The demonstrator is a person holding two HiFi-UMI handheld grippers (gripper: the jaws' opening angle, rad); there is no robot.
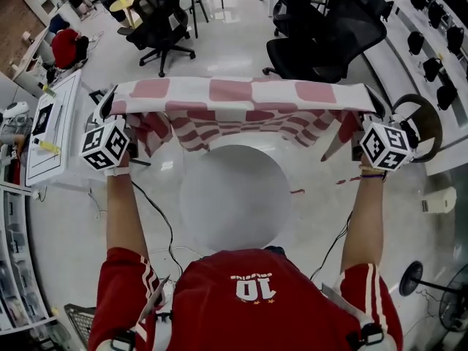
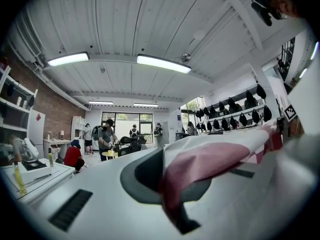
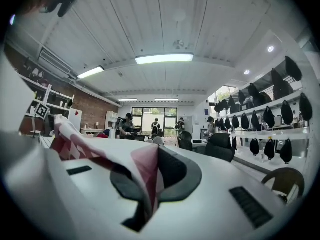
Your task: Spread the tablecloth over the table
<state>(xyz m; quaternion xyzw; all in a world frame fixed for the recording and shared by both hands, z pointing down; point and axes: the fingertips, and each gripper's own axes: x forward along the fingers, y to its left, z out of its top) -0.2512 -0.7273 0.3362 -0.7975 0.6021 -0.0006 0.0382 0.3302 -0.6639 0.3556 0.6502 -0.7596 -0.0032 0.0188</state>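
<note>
A red-and-white checked tablecloth (image 1: pixel 241 101) hangs stretched in the air between my two grippers, above the far edge of a round white table (image 1: pixel 234 203). Its top edge runs level and loose folds sag below it. My left gripper (image 1: pixel 110 108) is shut on the cloth's left corner, and the red fabric (image 2: pixel 210 159) shows pinched between the jaws of that gripper (image 2: pixel 167 184). My right gripper (image 1: pixel 371 110) is shut on the right corner, where the cloth (image 3: pixel 142 166) is clamped in its jaws (image 3: pixel 150 184). Both grippers point level, away from the person.
Black office chairs (image 1: pixel 164 13) (image 1: pixel 322 42) stand beyond the table. A white side bench with small items (image 1: pixel 51 123) is at the left. Shelves with black objects (image 1: pixel 431 35) line the right, and a fan (image 1: pixel 453 298) stands at the lower right. People (image 2: pixel 106 136) stand far off.
</note>
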